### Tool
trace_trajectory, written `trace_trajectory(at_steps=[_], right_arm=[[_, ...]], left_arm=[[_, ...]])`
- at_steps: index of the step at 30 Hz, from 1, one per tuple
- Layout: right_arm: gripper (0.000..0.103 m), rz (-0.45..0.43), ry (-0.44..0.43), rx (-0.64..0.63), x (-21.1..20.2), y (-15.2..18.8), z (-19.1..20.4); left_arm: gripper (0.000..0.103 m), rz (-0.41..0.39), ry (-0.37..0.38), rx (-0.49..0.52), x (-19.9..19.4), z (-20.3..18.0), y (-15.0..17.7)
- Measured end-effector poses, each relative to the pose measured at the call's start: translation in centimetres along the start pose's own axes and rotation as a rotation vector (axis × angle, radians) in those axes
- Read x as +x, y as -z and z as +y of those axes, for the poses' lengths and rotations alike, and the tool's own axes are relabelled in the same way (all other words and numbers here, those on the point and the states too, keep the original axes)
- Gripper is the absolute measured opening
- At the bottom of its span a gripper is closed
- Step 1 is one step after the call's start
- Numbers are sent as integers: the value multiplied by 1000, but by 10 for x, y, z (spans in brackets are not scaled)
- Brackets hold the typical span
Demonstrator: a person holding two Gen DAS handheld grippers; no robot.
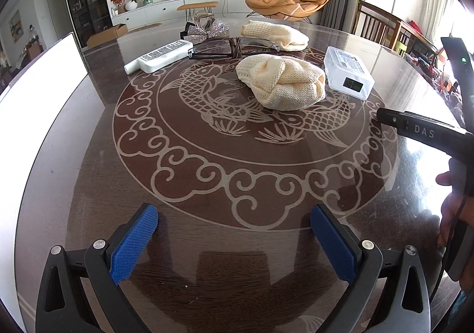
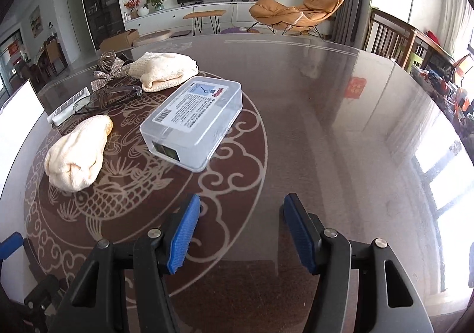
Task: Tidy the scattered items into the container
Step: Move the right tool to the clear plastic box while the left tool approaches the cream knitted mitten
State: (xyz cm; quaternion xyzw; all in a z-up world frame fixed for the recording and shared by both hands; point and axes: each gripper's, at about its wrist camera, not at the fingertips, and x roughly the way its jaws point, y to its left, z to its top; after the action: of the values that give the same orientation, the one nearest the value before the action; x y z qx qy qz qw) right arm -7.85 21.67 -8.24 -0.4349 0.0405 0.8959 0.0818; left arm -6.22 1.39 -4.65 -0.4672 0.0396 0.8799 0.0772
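On the round dark table lie a cream knitted cloth (image 1: 281,82) (image 2: 77,152), a second cream cloth (image 1: 275,35) (image 2: 164,70) farther back, a clear lidded plastic box (image 1: 348,72) (image 2: 192,122), glasses (image 1: 234,49) (image 2: 115,97), a white tube (image 1: 161,55) (image 2: 69,107) and a silver glitter bow (image 1: 206,30) (image 2: 108,73). A white container wall (image 1: 38,87) (image 2: 17,116) stands at the left edge. My left gripper (image 1: 234,241) is open and empty above the near table. My right gripper (image 2: 241,232) is open and empty, short of the box.
The table (image 1: 207,184) has an etched fish and cloud pattern under glass. The right gripper's black body (image 1: 426,128) and the hand holding it show at the right of the left wrist view. Wooden chairs (image 2: 394,36) stand at the table's far right.
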Motion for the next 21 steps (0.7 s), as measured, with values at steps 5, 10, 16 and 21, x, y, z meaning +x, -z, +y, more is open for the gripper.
trace_trajectory(at_steps=[5,10,16,21], right_arm=[[60,-1,12,-5,-2,1,0],[60,-1,17,0,-1,0,0],[61,-1,16,2,0,-1,-1],[61,-1,15,3,0,-1,-1]], left_arm=[[103,63,153,-85,1,-1,-33],[103,33,126,-99,9,-11,-92],[103,66,87,-160,55,-19,-135],[103,109,-22,-83,85,-36,-136]])
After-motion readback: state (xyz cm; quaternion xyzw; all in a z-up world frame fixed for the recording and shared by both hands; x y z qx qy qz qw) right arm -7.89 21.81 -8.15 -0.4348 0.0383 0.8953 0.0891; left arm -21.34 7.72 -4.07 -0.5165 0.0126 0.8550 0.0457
